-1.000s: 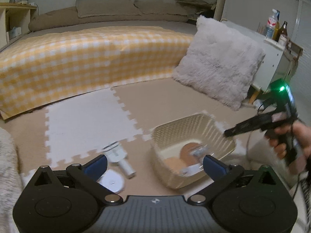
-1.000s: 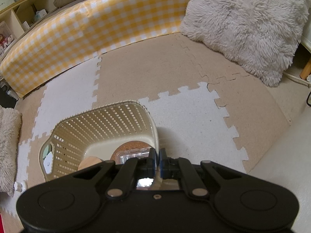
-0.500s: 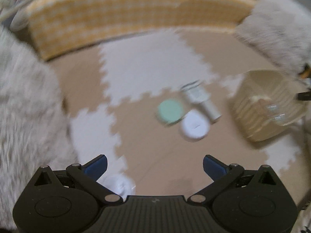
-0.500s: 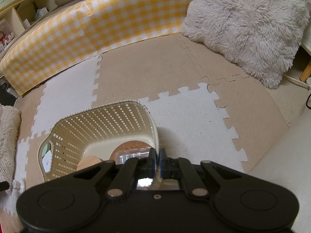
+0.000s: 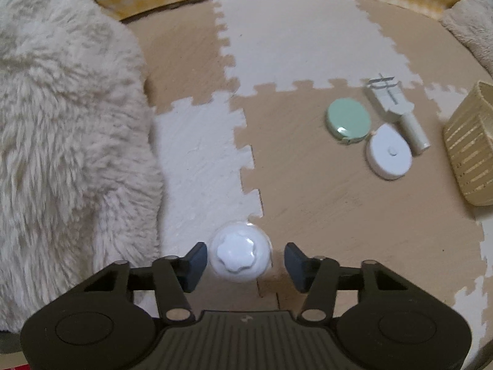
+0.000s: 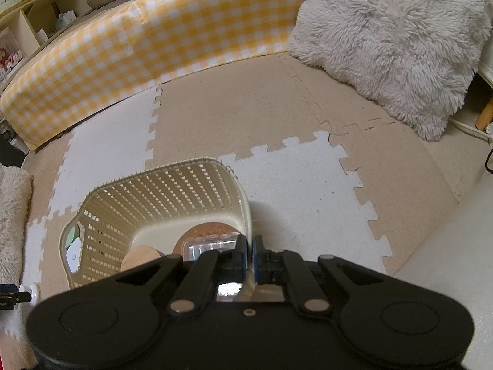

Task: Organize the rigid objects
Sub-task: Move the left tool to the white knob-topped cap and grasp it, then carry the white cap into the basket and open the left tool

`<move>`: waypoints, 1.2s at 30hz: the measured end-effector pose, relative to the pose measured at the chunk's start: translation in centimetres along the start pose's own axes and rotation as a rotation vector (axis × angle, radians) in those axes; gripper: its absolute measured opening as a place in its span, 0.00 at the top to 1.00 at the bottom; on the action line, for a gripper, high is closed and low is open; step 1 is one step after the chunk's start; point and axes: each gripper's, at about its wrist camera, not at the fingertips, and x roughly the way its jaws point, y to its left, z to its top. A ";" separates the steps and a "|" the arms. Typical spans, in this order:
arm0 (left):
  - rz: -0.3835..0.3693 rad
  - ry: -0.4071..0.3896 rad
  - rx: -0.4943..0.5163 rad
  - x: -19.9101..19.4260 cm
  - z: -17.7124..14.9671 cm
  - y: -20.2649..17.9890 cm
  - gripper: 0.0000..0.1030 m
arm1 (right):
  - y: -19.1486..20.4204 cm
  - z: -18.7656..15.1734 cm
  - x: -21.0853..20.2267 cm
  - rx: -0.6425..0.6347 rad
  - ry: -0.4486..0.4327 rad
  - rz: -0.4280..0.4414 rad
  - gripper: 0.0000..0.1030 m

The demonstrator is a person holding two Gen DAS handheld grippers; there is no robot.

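Left wrist: left gripper [image 5: 242, 257] closing around white knobbed jar [image 5: 239, 257] on floor mat [image 5: 308, 191], pads not yet pressing; rigid, light, likely slick; grip round sides | Right wrist: right gripper [image 6: 249, 257] clamped on basket [image 6: 246, 209] rim.

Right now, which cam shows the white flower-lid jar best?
Left wrist: the white flower-lid jar sits centred between the closing left hand-held gripper jaws, seen from above. Right wrist shows only a sliver at its left edge.
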 end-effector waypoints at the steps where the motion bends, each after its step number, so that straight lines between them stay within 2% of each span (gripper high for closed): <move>1: -0.001 0.003 -0.003 0.2 0.0 0.1 0.50 | 0.0 0.0 0.0 -0.001 0.000 0.000 0.96; 7: 0.033 0.014 0.012 0.9 0.1 0.0 0.70 | 0.0 0.0 0.0 -0.002 0.000 0.000 0.96; 12: 0.030 0.006 0.006 0.9 0.1 0.0 0.70 | -0.1 -0.1 0.1 -0.003 0.002 0.001 0.96; 15: 0.020 -0.026 -0.012 0.3 0.1 0.0 0.71 | -0.1 -0.1 0.1 -0.002 0.003 0.001 0.96; 21: -0.033 -0.108 -0.045 -1.8 0.5 -0.7 0.71 | -0.1 -0.2 0.1 0.000 0.000 0.003 0.96; 30: -0.199 -0.272 0.033 -6.9 0.3 -6.0 0.71 | -0.3 -0.1 -0.4 0.017 -0.018 0.014 0.96; 36: -0.273 -0.322 0.106 -9.2 -0.1 -9.3 0.71 | -0.4 0.0 -1.1 0.026 -0.046 0.019 0.96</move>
